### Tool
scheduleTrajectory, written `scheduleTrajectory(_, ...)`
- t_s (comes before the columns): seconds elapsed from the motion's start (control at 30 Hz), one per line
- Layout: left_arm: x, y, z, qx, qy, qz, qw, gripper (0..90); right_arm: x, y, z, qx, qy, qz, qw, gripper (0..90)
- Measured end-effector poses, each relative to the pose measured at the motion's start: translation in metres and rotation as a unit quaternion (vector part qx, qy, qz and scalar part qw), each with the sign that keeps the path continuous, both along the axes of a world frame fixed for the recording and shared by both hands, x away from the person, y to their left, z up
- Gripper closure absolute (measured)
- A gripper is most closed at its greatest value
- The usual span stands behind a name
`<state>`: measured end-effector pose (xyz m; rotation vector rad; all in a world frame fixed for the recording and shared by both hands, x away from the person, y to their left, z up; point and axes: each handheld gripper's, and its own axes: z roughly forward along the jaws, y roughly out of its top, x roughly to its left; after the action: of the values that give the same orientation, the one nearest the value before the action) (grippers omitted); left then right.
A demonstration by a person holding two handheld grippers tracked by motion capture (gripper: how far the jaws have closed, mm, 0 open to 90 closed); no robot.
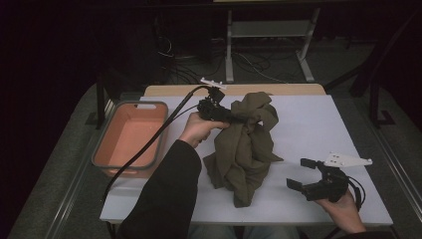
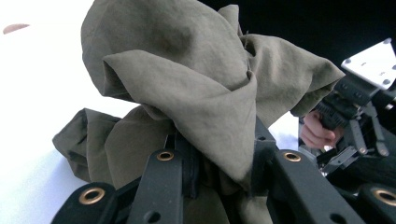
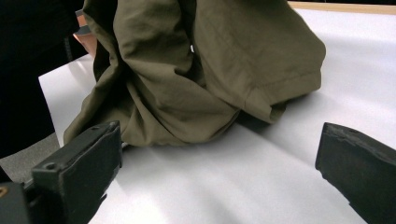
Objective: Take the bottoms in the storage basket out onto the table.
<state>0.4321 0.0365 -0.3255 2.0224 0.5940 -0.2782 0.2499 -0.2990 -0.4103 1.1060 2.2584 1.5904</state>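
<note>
Olive-brown garment (image 1: 246, 144) held up by its top, lower folds resting on the white desk (image 1: 318, 124) about midway between the left and right edges. The left tongs (image 1: 233, 115) are pinched on a bunch of fabric at the garment's upper end, toward the far edge; in the left gripper view the cloth (image 2: 196, 93) is wedged between the jaws and drapes over them. The right tongs (image 1: 299, 174) stand spread and empty near the desk's near right corner, facing the cloth (image 3: 196, 70) just beyond them. The step in hand appears to be lifting and arranging the garment; the next move likely calls for the right tongs to take a free edge. The garment's long axis runs from far edge to near edge, its loose end pointing at the near edge. An orange basket (image 1: 130, 137) sits at the left edge.
</note>
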Motion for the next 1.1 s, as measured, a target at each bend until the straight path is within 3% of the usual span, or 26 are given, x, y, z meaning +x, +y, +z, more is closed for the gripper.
scheduleTrajectory(0.47, -0.005, -0.008, -0.024, 0.034, -0.005, -0.011, 0.9993, 69.8, 0.0, 0.0, 0.0, -0.001, -0.001, 0.0, 1.0, 0.3)
scheduleTrajectory(0.8, -0.008, -0.011, -0.035, 0.04, -0.007, -0.014, 0.9991, 67.3, 0.0, 0.0, 0.0, -0.002, 0.0, 0.001, 1.0, 0.3)
scheduleTrajectory(0.9, -0.01, -0.014, -0.04, 0.056, -0.01, -0.017, 0.9983, 66.7, 0.0, 0.0, 0.0, -0.002, 0.0, 0.001, 1.0, 0.3)
scheduleTrajectory(1.0, -0.012, -0.016, -0.045, 0.07, -0.015, -0.022, 0.9972, 64.9, 0.0, 0.0, 0.0, -0.002, -0.001, 0.001, 1.0, 0.3)
scheduleTrajectory(1.1, -0.011, -0.017, -0.045, 0.068, -0.014, -0.021, 0.9974, 60.3, 0.0, 0.0, 0.0, -0.002, -0.001, 0.001, 1.0, 0.3)
